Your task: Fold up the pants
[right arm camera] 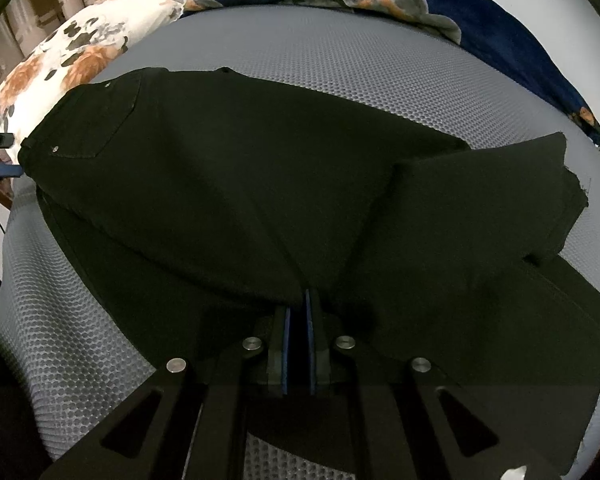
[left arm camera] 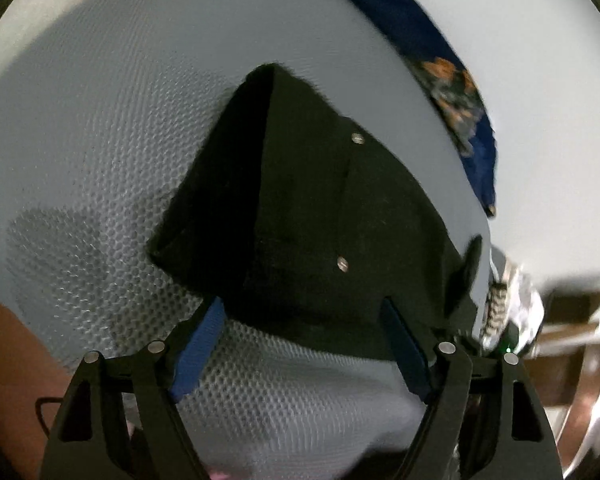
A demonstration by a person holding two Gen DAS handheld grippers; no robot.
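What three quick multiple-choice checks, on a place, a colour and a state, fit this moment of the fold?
1. Where do the pants lie?
A. on a grey mesh mat
B. on a wooden floor
C. in a basket

2. What colour are the pants?
A. white
B. black
C. red

3. How do the right gripper jaws stand?
A. wide apart over bare mat
B. removed
C. closed on the pants fabric

Answers: 1 A, honeycomb mat shows all around the cloth. 2 B, the fabric is black in both views. 3 C, the blue pads sit nearly together with cloth pinched between them.
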